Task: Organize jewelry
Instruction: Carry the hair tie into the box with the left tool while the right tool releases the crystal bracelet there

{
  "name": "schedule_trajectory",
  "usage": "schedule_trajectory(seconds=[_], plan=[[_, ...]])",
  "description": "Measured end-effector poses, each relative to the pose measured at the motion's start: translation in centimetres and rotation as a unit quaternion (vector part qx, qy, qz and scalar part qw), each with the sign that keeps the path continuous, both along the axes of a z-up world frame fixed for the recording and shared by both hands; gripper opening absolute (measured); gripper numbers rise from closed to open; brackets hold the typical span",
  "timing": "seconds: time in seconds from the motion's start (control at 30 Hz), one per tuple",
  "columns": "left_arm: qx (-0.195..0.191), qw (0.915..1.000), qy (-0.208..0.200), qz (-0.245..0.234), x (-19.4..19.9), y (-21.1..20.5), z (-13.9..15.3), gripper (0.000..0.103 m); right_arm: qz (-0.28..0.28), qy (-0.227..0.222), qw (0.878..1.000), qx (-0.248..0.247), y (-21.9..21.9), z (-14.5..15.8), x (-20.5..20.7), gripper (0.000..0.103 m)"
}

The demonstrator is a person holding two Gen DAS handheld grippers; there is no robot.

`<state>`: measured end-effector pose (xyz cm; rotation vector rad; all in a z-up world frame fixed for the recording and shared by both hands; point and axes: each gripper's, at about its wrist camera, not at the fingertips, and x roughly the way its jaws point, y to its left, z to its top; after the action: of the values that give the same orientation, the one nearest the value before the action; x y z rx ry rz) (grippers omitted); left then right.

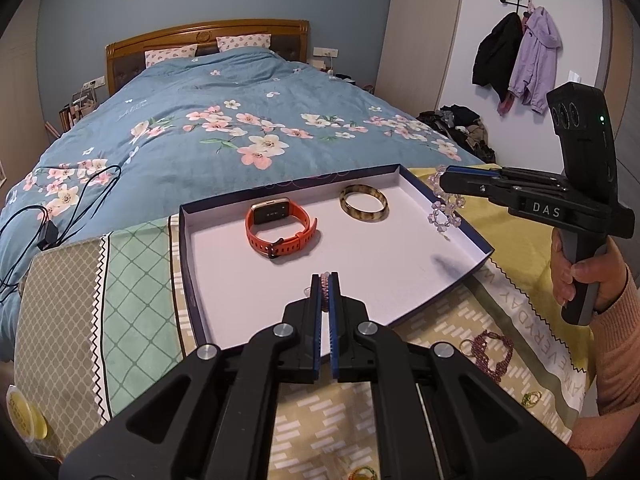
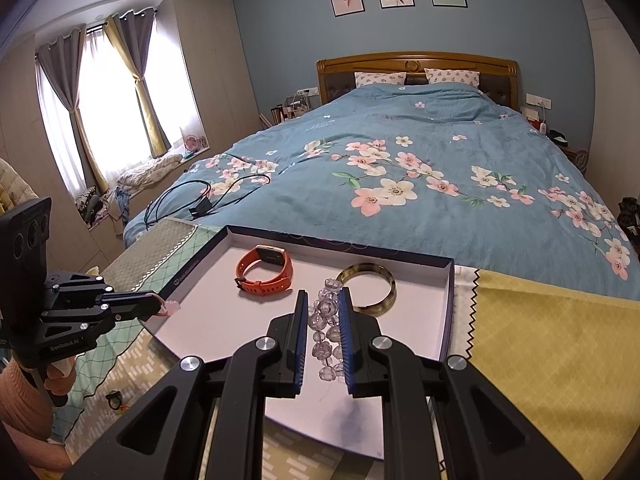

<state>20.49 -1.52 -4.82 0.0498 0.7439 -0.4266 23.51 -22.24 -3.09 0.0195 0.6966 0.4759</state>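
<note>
A shallow box lid tray (image 1: pixel 192 248) (image 2: pixel 448 320) with a white floor lies on a patterned cloth at the foot of the bed. In it lie an orange smartwatch (image 1: pixel 280 226) (image 2: pixel 264 270) and a tortoiseshell bangle (image 1: pixel 364 202) (image 2: pixel 370 288). My left gripper (image 1: pixel 326 280) (image 2: pixel 160 304) is shut on a pink beaded bracelet (image 1: pixel 325 292) (image 2: pixel 170 307) over the tray's near edge. My right gripper (image 2: pixel 324 300) (image 1: pixel 444 180) is shut on a clear crystal bead bracelet (image 2: pixel 326 328) (image 1: pixel 444 210), which hangs above the tray's right side.
On the cloth near the tray's right corner lie a dark red beaded bracelet (image 1: pixel 490 354) and small green rings (image 1: pixel 530 398). A black ring (image 2: pixel 114 398) lies left of the tray. A black charger cable (image 1: pixel 52 220) (image 2: pixel 204 200) lies on the blue floral duvet (image 1: pixel 240 128).
</note>
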Motion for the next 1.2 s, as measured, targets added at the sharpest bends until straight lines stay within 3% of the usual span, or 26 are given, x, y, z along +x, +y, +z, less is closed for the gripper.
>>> schedule_trajectory(seconds=[0.47, 0.57, 0.87, 1.03, 1.2], plan=[[0.012, 0.9996, 0.017, 0.017, 2.9, 0.3, -1.1, 0.003, -0.001, 0.008, 0.999, -0.042, 1.0, -1.3, 2.5, 0.013], [0.017, 0.9995, 0.021, 0.017, 3.5, 0.1, -1.4, 0.003, 0.001, 0.007, 0.999, -0.050, 1.3, -1.7, 2.8, 0.006], [0.027, 0.9990, 0.032, 0.016, 4.8, -0.5, -2.4, 0.003, 0.007, 0.020, 0.998, -0.058, 1.4, -2.4, 3.6, 0.006], [0.030, 0.9986, 0.041, 0.017, 5.2, -0.5, -2.9, 0.003, 0.014, 0.039, 0.997, -0.072, 1.3, -3.4, 3.0, 0.021], [0.030, 0.9981, 0.051, 0.018, 5.8, -0.5, -3.5, 0.003, 0.010, 0.056, 0.995, -0.086, 1.1, -4.7, 2.8, 0.024]])
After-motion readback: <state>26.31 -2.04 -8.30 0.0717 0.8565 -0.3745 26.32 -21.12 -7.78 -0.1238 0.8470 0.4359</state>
